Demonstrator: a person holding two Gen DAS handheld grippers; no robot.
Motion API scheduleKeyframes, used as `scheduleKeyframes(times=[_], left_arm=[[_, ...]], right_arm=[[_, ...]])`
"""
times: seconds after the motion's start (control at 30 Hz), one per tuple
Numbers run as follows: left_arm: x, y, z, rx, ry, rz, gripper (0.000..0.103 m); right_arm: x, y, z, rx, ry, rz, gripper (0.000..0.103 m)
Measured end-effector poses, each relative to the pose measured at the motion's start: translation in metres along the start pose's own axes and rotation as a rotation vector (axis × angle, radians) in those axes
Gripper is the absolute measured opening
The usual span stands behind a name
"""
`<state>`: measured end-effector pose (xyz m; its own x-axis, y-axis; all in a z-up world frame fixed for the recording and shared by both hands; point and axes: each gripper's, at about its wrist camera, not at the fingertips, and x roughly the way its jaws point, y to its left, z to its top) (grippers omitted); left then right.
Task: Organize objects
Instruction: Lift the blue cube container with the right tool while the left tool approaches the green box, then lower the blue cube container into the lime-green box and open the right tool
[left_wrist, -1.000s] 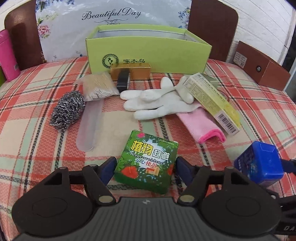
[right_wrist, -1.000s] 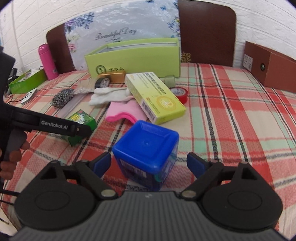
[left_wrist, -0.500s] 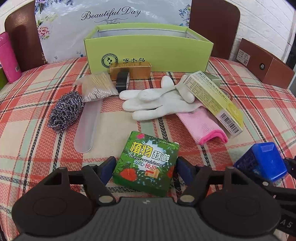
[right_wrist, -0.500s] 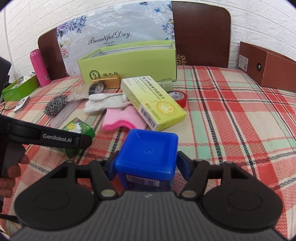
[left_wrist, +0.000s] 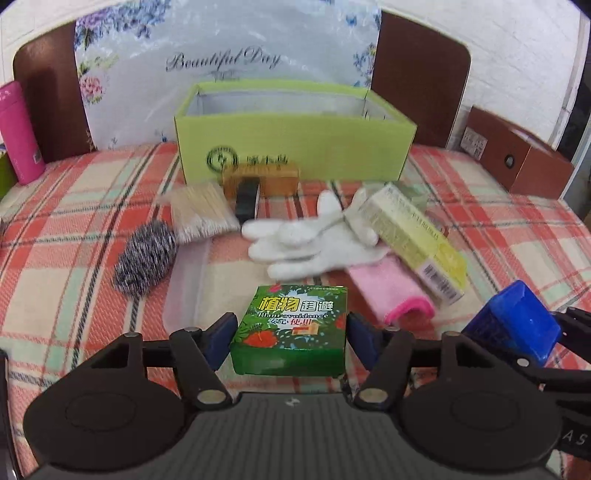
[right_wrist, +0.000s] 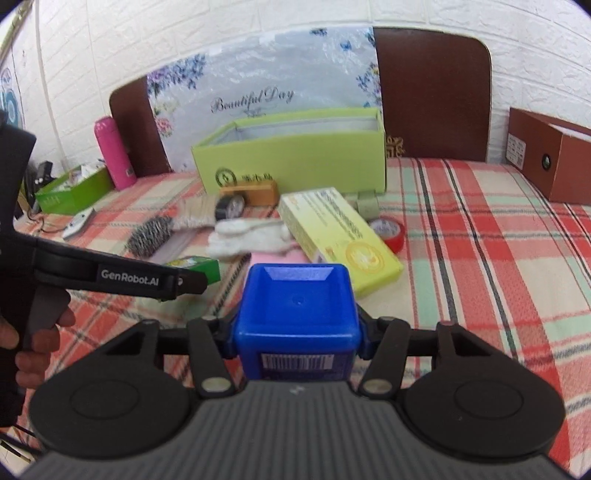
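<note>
My left gripper (left_wrist: 290, 332) is shut on a small green printed box (left_wrist: 291, 326) and holds it above the plaid cloth. My right gripper (right_wrist: 297, 332) is shut on a blue square-lidded container (right_wrist: 297, 310), lifted off the cloth; it also shows at the right in the left wrist view (left_wrist: 513, 325). An open lime-green box (left_wrist: 291, 155) stands at the back, also seen in the right wrist view (right_wrist: 295, 162). The left gripper's arm (right_wrist: 110, 273) shows at the left of the right wrist view.
On the cloth lie white gloves (left_wrist: 310, 240), a pink cloth (left_wrist: 388, 291), a long yellow carton (left_wrist: 413, 243), a steel scourer (left_wrist: 146, 256), cotton swabs (left_wrist: 201, 216), black tape (left_wrist: 245, 201), a gold box (left_wrist: 262, 177) and red tape (right_wrist: 389, 230). A pink bottle (left_wrist: 20, 133) stands left, a brown box (right_wrist: 550, 158) right.
My right gripper closed on the blue container and lifted it. My left gripper closed on the green box and raised it. Both views now look higher and nearer the lime-green box.
</note>
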<state>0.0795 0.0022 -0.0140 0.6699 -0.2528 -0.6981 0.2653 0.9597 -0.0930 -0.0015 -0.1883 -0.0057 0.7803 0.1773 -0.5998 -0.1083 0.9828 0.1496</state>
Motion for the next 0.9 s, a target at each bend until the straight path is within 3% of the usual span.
scheduleKeyframes(times=[0.23, 0.4, 0.47, 0.6, 0.67, 0.7, 0.8, 0.9], left_arm=[[-0.028, 0.005, 0.059, 0.010, -0.161, -0.045, 0.068], [-0.029, 0.004, 0.111, 0.031, -0.266, -0.051, 0.066], [-0.019, 0.004, 0.130, 0.037, -0.289, -0.026, 0.059], [0.020, 0.017, 0.163, -0.011, -0.266, -0.024, 0.055], [0.042, 0.025, 0.175, -0.033, -0.243, -0.028, 0.040], [0.052, 0.029, 0.180, -0.043, -0.230, -0.032, 0.038], [0.079, 0.037, 0.188, -0.055, -0.187, -0.040, 0.038], [0.081, 0.043, 0.183, -0.057, -0.157, -0.071, 0.041]], right_arm=[[-0.001, -0.007, 0.065, -0.065, -0.126, 0.025, 0.055], [0.021, -0.010, 0.119, -0.119, -0.212, 0.021, 0.055], [0.037, -0.012, 0.138, -0.125, -0.227, 0.017, 0.055], [0.082, -0.015, 0.169, -0.138, -0.228, 0.003, 0.055], [0.106, -0.018, 0.177, -0.152, -0.220, -0.010, 0.055], [0.120, -0.019, 0.180, -0.158, -0.208, -0.020, 0.055], [0.156, -0.025, 0.185, -0.157, -0.170, -0.040, 0.055], [0.180, -0.031, 0.189, -0.147, -0.149, -0.052, 0.055]])
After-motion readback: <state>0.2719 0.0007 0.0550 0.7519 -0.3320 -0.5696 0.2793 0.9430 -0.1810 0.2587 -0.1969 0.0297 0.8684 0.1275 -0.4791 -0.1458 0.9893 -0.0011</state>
